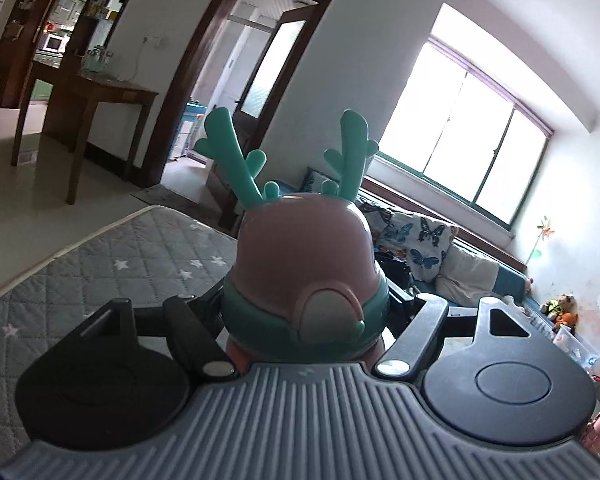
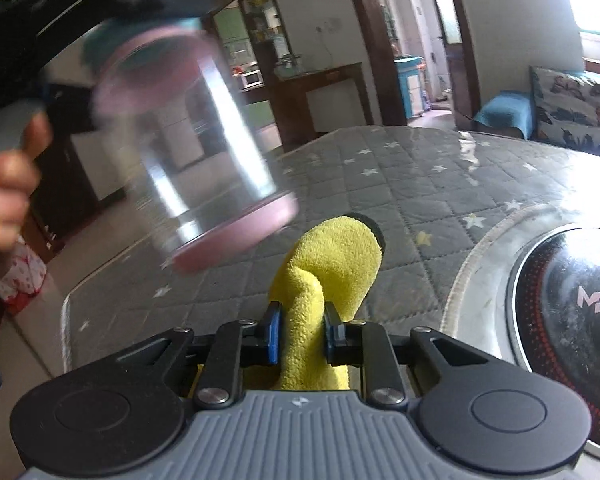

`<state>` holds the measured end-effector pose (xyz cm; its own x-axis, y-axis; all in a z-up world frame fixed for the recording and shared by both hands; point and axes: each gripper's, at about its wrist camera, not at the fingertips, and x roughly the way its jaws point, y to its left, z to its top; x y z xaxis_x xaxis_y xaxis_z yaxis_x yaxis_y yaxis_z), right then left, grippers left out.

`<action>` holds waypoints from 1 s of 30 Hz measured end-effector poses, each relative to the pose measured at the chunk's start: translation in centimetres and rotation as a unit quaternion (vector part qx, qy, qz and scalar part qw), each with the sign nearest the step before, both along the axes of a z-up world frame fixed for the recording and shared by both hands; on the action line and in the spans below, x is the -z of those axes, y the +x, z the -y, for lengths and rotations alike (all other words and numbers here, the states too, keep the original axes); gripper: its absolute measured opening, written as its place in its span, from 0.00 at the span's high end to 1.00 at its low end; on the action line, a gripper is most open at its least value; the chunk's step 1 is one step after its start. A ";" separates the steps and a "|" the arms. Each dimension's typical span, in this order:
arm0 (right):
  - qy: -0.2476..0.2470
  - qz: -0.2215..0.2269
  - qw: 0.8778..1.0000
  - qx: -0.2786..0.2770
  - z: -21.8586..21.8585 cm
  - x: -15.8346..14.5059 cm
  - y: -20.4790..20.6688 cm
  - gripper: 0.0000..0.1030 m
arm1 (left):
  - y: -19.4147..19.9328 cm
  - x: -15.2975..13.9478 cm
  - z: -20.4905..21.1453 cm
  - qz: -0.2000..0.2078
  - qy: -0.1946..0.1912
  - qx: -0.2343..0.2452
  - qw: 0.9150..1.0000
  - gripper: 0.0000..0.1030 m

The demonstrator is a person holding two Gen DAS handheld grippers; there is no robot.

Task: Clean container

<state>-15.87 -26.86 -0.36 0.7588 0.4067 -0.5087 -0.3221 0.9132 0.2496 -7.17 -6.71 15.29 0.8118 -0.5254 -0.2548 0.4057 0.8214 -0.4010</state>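
So my left gripper (image 1: 306, 312) is clamped around the container (image 1: 304, 276), a rounded pink plastic thing with a teal band and smooth teal antlers (image 1: 236, 156) on its lid, held up above the table. From the right wrist it's blurry, but the body looks clear with a pink base rim (image 2: 236, 236). My right gripper (image 2: 302, 336) has its blue pads pinching a fluffy yellow cloth (image 2: 328, 264) over the quilted grey star-print table cover (image 2: 420, 184). A glossy black round cooktop (image 2: 572, 312) sits to the right.
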 end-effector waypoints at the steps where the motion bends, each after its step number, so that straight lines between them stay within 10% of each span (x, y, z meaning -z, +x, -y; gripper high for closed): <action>1: 0.002 0.000 1.000 -0.009 -0.1 -0.1 -0.3 0.81 | 0.0 0.1 0.3 -0.002 0.002 0.004 1.000 0.29; 30: -0.059 0.020 0.997 -0.045 -0.2 0.9 -1.9 0.83 | 0.4 2.3 1.8 -0.024 0.028 0.038 0.999 0.29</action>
<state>-17.78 -26.64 -1.23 0.7423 0.4133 -0.5274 -0.4123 0.9022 0.1267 -6.81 -8.47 13.01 0.7561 -0.5693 -0.3229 0.4499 0.8104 -0.3753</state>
